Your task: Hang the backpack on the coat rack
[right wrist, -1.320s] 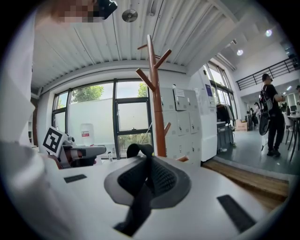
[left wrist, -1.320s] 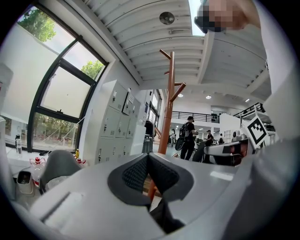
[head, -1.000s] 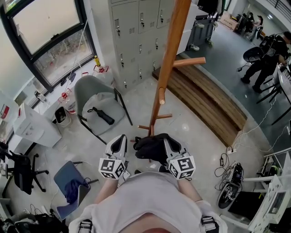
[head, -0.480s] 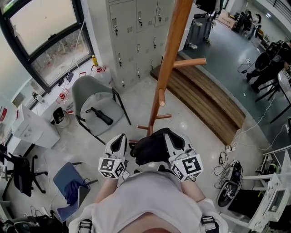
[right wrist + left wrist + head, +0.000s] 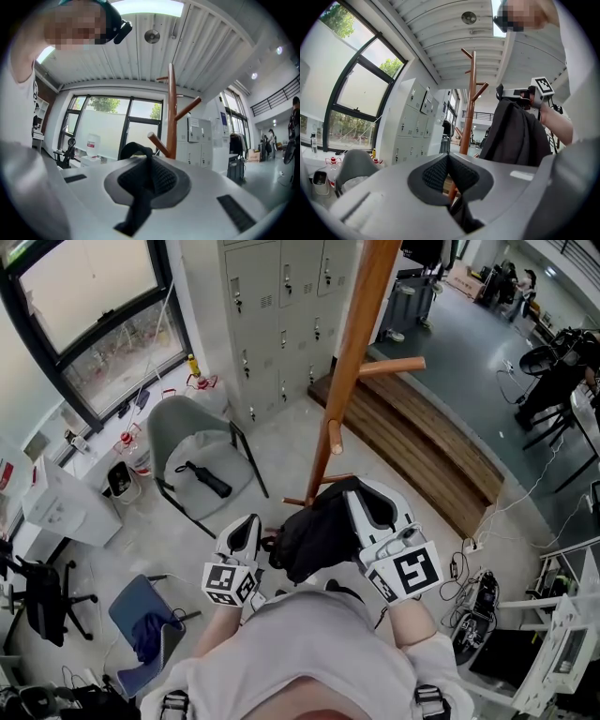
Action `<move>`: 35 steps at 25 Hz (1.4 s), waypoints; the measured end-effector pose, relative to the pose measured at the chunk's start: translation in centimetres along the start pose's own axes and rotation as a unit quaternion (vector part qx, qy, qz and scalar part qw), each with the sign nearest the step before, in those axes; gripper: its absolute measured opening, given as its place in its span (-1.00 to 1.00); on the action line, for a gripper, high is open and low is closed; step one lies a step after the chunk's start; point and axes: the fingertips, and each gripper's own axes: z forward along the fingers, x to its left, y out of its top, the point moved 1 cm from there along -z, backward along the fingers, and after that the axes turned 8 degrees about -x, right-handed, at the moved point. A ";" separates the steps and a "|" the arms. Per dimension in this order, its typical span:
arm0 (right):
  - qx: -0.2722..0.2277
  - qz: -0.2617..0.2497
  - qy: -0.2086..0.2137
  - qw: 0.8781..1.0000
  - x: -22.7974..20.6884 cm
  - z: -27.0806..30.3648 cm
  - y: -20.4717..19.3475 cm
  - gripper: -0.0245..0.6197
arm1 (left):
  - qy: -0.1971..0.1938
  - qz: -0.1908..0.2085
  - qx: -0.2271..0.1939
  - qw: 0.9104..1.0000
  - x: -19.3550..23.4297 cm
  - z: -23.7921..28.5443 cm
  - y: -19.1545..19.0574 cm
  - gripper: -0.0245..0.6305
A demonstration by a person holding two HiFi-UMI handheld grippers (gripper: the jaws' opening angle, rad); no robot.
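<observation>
With right gripper [image 5: 356, 493] pinched on its top loop [image 5: 133, 149], holding backpack [image 5: 314, 532] aloft near coat rack [image 5: 352, 352].
Soft, slumping, probably light (hangs limp); best gripped by that loop for hooking.

1. Looks like a shared workplace, part office, part lab.
2. Lined with tall grey metal lockers [image 5: 281, 315] beside a big black-framed window [image 5: 94, 315].
3. Furnished with a black swivel office chair [image 5: 42, 592], a grey shell chair [image 5: 202, 451] and a long low wooden bench [image 5: 422, 446].
4. Strewn at the right with loose black cables [image 5: 458, 570] on pale polished floor [image 5: 281, 442].
5. Roofed in white ribbed panels [image 5: 140, 56].
</observation>
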 end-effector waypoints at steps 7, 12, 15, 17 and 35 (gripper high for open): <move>-0.026 -0.027 -0.008 0.999 -1.0 1.7 4.1 -0.86 | -0.001 0.001 -0.006 1.000 0.1 -0.3 0.4 -0.89; -0.025 -0.035 -0.019 0.999 -1.9 2.9 5.2 -0.86 | 0.000 0.005 -0.007 1.000 0.3 -0.4 0.5 -0.89; -0.020 -0.033 -0.024 0.999 -2.1 3.4 5.3 -0.86 | 0.002 0.003 -0.008 1.000 0.3 -0.7 0.5 -0.89; -0.016 -0.033 -0.027 0.999 -2.3 3.5 5.2 -0.86 | 0.003 0.002 -0.008 1.000 0.3 -0.9 0.4 -0.89; 0.049 -0.013 -0.050 0.997 -3.7 5.8 -0.3 -0.86 | 0.012 -0.012 0.007 1.000 1.4 -1.1 -0.6 -0.89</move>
